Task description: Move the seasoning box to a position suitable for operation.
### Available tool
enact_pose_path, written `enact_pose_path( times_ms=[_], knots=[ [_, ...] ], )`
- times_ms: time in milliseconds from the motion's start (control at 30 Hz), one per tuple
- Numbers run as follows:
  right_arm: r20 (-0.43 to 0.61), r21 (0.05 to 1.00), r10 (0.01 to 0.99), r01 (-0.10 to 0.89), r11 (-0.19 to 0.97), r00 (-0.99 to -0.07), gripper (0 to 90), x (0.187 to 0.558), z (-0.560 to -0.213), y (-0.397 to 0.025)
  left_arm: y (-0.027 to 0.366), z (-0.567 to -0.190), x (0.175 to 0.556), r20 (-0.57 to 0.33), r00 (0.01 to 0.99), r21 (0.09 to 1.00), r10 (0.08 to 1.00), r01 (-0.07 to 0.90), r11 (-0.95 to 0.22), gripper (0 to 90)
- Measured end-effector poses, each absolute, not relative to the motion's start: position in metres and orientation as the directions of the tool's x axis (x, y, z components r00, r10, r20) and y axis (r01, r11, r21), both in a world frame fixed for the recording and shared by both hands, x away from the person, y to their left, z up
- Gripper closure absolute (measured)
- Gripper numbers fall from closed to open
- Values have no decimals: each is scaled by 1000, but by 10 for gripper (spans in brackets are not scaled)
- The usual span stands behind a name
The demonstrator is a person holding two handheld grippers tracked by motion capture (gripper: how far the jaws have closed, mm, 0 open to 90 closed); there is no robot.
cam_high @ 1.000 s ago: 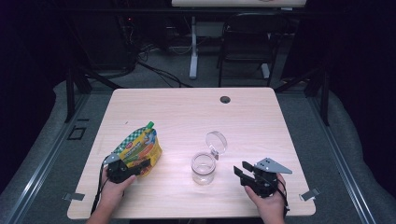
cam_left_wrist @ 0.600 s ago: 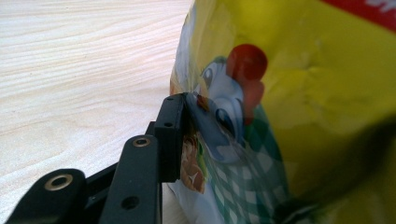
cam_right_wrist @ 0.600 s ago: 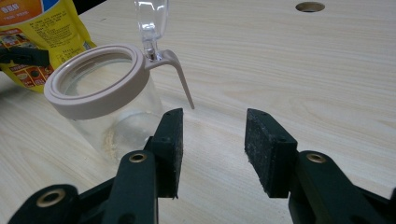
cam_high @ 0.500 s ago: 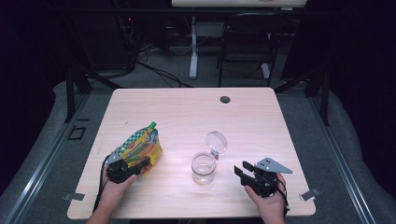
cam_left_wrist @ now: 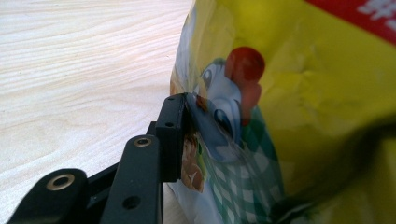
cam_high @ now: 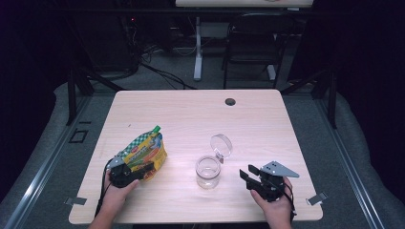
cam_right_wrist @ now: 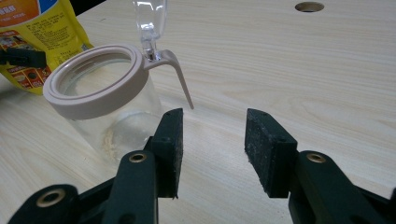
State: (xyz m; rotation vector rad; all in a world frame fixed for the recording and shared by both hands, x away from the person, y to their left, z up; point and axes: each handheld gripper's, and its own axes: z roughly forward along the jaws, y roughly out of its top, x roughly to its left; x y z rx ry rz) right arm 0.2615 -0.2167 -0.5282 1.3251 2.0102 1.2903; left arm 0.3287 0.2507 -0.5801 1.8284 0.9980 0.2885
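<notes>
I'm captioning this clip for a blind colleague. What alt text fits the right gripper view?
The right gripper, jaws open and empty, points at a clear glass jar with a beige rim and its hinged lid flipped open, standing on a pale wooden table. A yellow snack bag sits behind the jar.

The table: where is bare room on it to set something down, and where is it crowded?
The table is bare across its far half, from the cable hole to the left edge. The near strip is crowded: the left hand-held gripper clamps the snack pouch, the open jar stands mid-front, and the right hand-held gripper sits open beside it.
</notes>
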Motion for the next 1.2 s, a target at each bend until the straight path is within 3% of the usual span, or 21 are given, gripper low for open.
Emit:
enact_pose_path(
  times_ms=[167, 267, 367, 600, 1200],
  knots=[
    [147, 860, 872, 496, 121, -468, 572, 262, -529, -216, 251, -580, 329, -238, 629, 848, 740, 506, -157, 605],
    [145, 858, 872, 498, 125, -467, 572, 262, -529, -216, 251, -579, 328, -237, 609, 864, 757, 488, -123, 520],
    [148, 858, 872, 498, 122, -467, 571, 262, -529, -216, 251, -579, 329, -233, 611, 868, 756, 482, -122, 493],
    [147, 856, 871, 502, 125, -468, 570, 262, -530, -216, 248, -575, 330, -192, 627, 881, 755, 449, -149, 466],
    [149, 853, 874, 507, 123, -463, 569, 261, -531, -215, 247, -572, 333, -225, 629, 897, 744, 432, -94, 426]
  ],
)
